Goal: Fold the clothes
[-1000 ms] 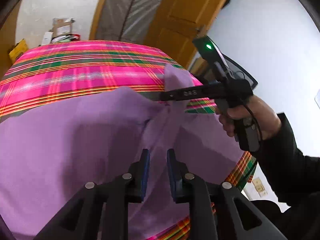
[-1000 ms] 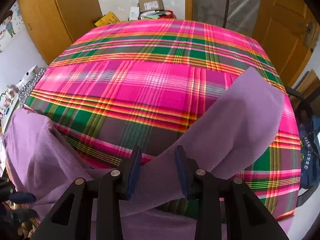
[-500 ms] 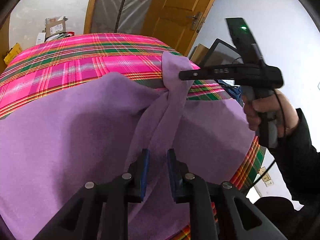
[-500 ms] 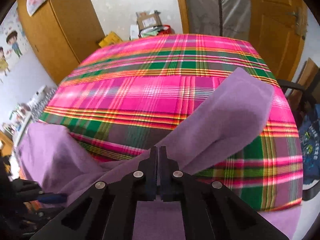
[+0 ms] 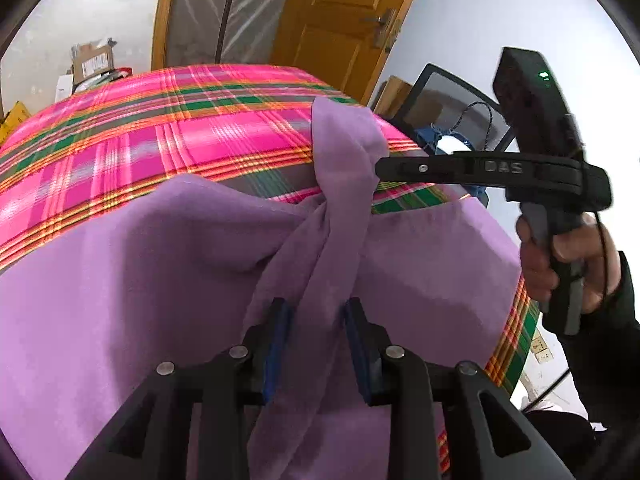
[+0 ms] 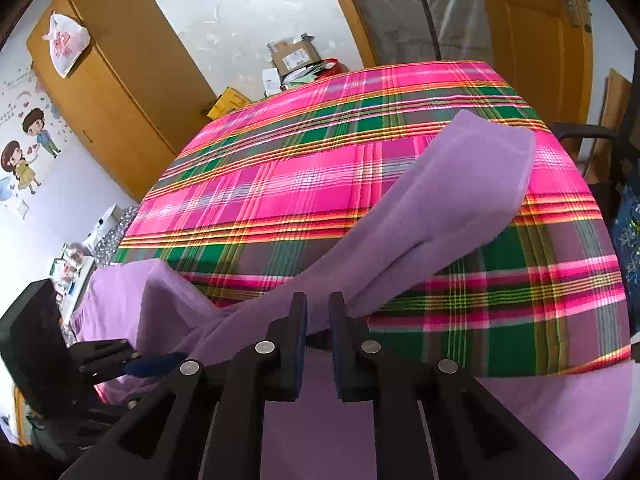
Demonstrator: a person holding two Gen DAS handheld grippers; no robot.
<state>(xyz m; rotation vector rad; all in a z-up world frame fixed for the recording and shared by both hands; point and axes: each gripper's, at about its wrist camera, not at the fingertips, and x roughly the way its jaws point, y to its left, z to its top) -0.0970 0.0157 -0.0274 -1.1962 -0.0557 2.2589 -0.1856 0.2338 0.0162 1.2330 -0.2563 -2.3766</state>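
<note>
We are holding the left gripper (image 5: 316,344) open astride a sleeve (image 5: 340,208) of the purple garment (image 5: 120,280). Our right gripper (image 6: 318,336), slightly parted, is straddling that sleeve over the plaid tablecloth (image 6: 320,168); cardboard boxes (image 6: 294,56) are standing beyond.

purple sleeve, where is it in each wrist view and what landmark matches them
Left wrist: the purple sleeve runs up the centre from between the left gripper fingers to the right gripper.
Right wrist: the sleeve stretches from the right gripper up to the right.
Shared landmark: the cardboard box beyond the plaid cloth.
</note>
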